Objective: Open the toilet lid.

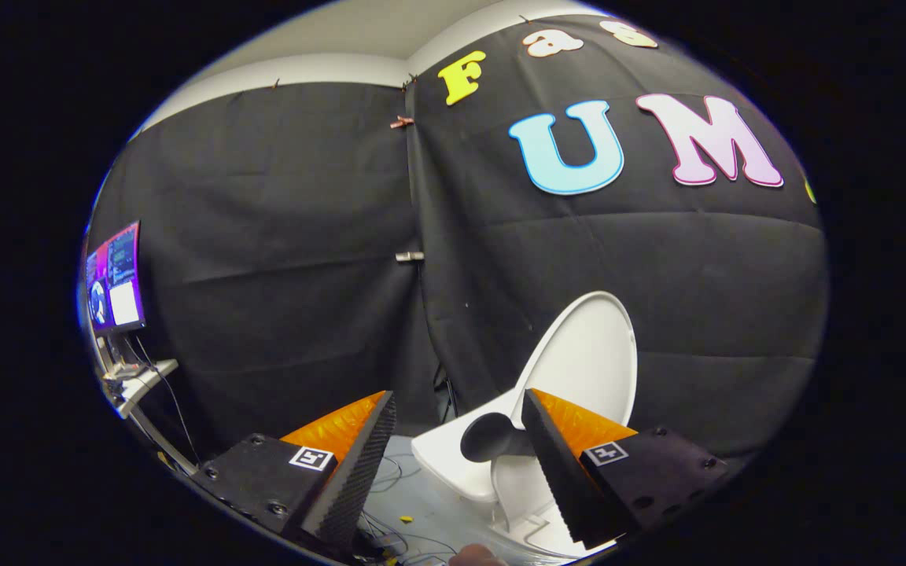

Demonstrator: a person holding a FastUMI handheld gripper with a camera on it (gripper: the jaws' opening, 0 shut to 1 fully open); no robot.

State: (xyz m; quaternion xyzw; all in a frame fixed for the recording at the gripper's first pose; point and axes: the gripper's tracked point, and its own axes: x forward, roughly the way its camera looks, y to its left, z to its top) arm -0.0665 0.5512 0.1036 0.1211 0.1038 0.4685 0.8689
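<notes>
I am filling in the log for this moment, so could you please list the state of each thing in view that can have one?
toilet lid: raised, standing up behind the bowl.
toilet bowl: uncovered, dark opening showing.
tongs: open, nothing between the fingers, lid and bowl just ahead of them.
monitor: switched on, screen lit.

**What stays out of sight**

The gripper's (pixel 453 440) right finger (pixel 571 479) covers part of the toilet (pixel 461 464) bowl and seat. The raised lid's (pixel 587 362) hinge sits behind it. The monitor (pixel 113 277) is too small to make out.
</notes>
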